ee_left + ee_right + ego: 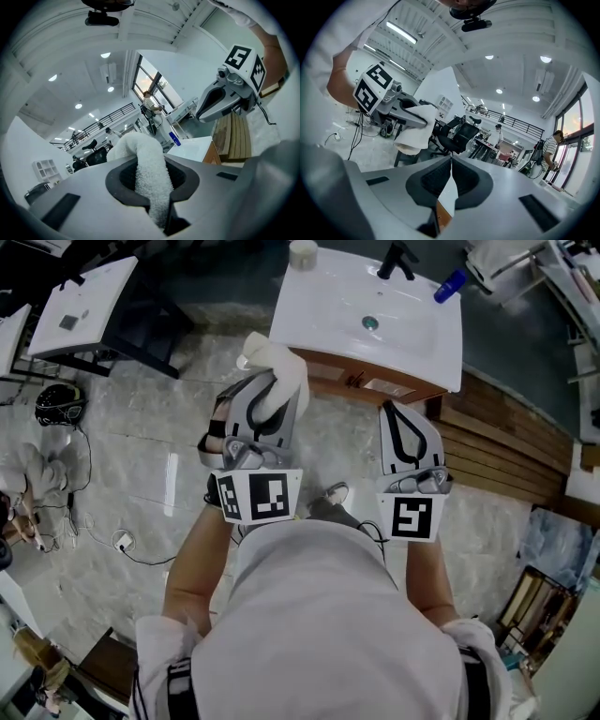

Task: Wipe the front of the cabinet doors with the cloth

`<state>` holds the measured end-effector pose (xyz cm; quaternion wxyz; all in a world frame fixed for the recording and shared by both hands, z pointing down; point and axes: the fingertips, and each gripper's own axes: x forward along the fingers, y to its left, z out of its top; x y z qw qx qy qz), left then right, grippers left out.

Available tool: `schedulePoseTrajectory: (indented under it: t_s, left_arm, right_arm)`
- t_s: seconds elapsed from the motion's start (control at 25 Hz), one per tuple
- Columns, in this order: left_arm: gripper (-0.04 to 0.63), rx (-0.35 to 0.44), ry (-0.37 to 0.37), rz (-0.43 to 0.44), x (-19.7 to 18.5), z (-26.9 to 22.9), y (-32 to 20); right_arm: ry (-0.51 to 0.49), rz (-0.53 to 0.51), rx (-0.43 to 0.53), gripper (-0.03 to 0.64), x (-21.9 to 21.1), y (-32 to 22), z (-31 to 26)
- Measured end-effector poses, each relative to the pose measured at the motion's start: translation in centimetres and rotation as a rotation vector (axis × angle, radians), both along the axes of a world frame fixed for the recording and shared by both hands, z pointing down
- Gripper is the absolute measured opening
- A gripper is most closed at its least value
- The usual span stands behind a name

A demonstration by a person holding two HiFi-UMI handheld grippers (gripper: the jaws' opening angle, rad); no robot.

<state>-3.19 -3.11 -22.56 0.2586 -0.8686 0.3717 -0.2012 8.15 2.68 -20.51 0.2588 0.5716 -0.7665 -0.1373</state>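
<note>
1. The left gripper (154,187) has its fingers squeezed tight on the cloth (149,159). The cloth runs up between them and flops over the top.
2. The right gripper (451,161) has its fingers together at the tips. Nothing is in them.
3. In the head view the cloth (277,371) sticks out past the left gripper (267,395), toward the cabinet (375,385). It is up high, near the front edge of the sink (356,306). I cannot tell if it touches the wood.
4. The right gripper (405,427) is beside the left one, a bit apart. It points at the cabinet too.
5. The cabinet is brown wood under the white sink. From up here only a thin strip of its front shows. The doors are mostly hidden below.
6. How far along is the job? I think the wiping is at or near its start. The cloth is picked up and held tight, so that part is done. No door looks wiped, but so little of them shows that I cannot be sure.
7. What is left, I think: bring the cloth down, press it flat on the doors, and rub across each one. The left gripper looks like the one to do it. The right one has no job that I can see.
</note>
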Motion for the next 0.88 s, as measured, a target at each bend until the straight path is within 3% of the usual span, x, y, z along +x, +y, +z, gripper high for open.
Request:
schedulePoseTrajectory:
  t_s: [0.88]
  left_arm:
    - [0.074,-0.007,0.048,0.003,-2.4,-1.7,0.1]
  right_arm:
    - [0.024,0.019,0.037,0.043,-1.8,0.5,-2.9]
